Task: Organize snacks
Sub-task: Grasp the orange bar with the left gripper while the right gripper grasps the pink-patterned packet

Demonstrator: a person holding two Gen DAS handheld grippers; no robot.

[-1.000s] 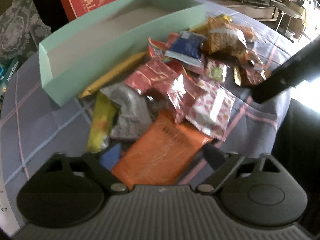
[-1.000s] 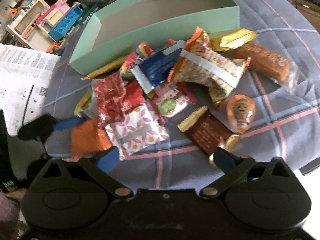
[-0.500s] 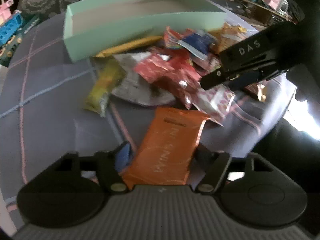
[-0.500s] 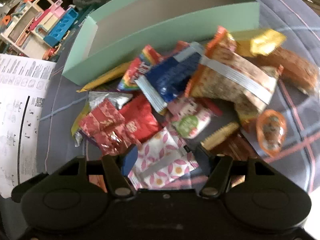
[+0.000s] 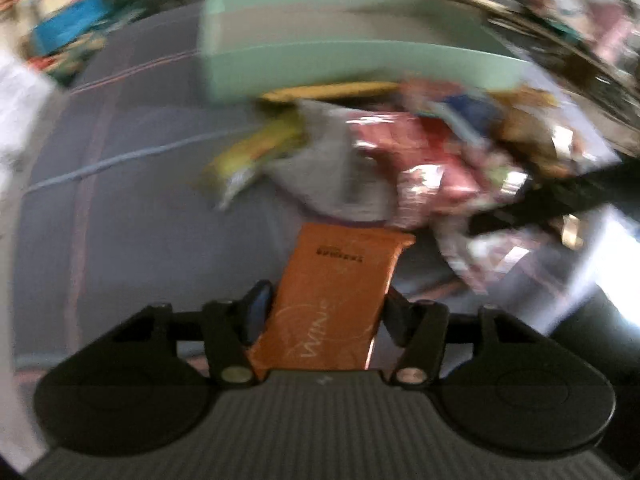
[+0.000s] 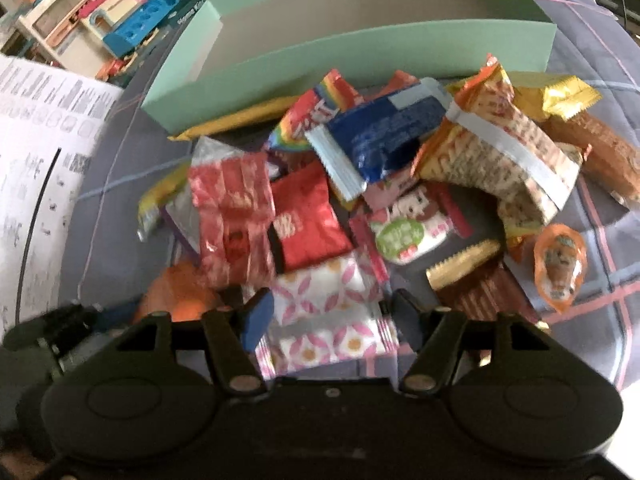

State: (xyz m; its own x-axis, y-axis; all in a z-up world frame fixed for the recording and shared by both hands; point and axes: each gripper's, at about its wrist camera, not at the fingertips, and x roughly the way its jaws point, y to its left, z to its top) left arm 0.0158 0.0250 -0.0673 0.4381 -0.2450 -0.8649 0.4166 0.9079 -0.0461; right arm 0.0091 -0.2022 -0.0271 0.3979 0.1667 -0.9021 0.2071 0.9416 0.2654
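The left tool is closing its jaws on the flat orange foil snack packet, which lies lengthwise between them with both pads at its long edges; the right tool stands about half open astride the white plastic sachet with pink petal print, and whether its pads press the sachet I cannot tell; both packets lie on the blue-grey checked cloth of the bench at its near edge, in front of the heap.

By the look of them both are light, thin and crinkly; the film is likely slippery and will buckle rather than resist, so a hold across the narrow width, near the middle, seems safest; squeezing hard could crush whatever is inside.

Behind them lies the loose heap of wrappers: a red foil pouch, a dark blue wrapped bar, an orange-and-white patterned bag; beyond, toward the far edge, the long mint-green cardboard box stands open and looks empty.

The left view is badly smeared, so the heap there is only colour; the near ends of both packets are cut off behind the tool bodies; several wrappers are buried under others.
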